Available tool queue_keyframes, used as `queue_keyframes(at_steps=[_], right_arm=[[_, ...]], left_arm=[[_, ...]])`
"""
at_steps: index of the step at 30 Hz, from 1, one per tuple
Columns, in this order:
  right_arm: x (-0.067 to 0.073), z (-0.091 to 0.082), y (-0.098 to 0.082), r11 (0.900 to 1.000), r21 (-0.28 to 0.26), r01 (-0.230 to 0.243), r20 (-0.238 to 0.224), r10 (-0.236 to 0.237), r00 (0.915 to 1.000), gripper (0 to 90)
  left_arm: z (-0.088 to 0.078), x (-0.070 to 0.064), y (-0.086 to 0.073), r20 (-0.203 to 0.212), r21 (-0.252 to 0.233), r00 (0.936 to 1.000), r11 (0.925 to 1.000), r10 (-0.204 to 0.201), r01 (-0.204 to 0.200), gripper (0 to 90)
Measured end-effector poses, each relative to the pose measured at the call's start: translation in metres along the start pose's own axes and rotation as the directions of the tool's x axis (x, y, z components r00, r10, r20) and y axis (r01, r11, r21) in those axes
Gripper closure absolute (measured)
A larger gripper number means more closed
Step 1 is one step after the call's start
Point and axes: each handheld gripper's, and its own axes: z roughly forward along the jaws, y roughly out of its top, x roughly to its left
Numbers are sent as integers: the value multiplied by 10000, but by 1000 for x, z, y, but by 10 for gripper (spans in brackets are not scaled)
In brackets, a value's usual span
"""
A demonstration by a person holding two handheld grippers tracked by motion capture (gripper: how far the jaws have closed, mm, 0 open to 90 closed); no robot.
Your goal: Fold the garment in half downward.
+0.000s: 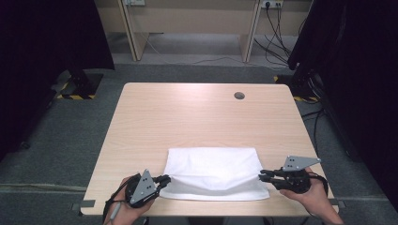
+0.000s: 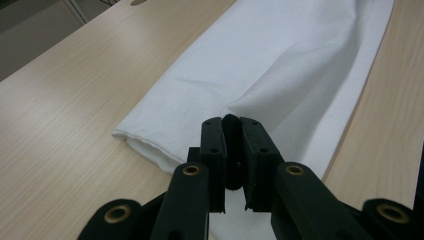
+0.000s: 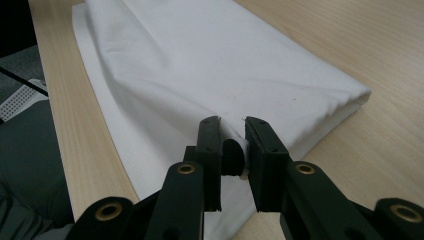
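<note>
High view cuts both forearms off at the bottom edge, and the dark curtains at either side swallow whatever stands behind them. A white cloth (image 1: 213, 172) lies folded on the near half of the table (image 1: 197, 112), its front edge close to the table's near rim. It is soft and matte, a rough rectangle with a shallow sag along the near side.

Left gripper (image 1: 162, 180), at the cloth's near left corner, is clenched on a pinch of the upper layer; its pads hide the nipped fabric in the left gripper view (image 2: 231, 131), where a crease runs up from the jaws. There the cloth's folded edge is rounded and a thin hem shows on the layer beneath.

Right gripper (image 1: 264, 176) is at the near right corner. In the right gripper view (image 3: 232, 135) its black jaws are clamped on a small tuck of the top layer, with a sliver of white between the pads. How many layers each holds cannot be told.

Pale wood grain covers the tabletop, which has a round dark hole (image 1: 239, 95) near its far edge.
</note>
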Motion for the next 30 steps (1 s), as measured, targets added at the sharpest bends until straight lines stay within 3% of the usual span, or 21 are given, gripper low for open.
queue_keyframes(at_steps=[30], right_arm=[[5, 2, -13, 9995, 309, 74, -243, -67, 9997, 773]], left_arm=[[3, -10, -13, 320, 352, 9994, 9993, -134, 123, 804]])
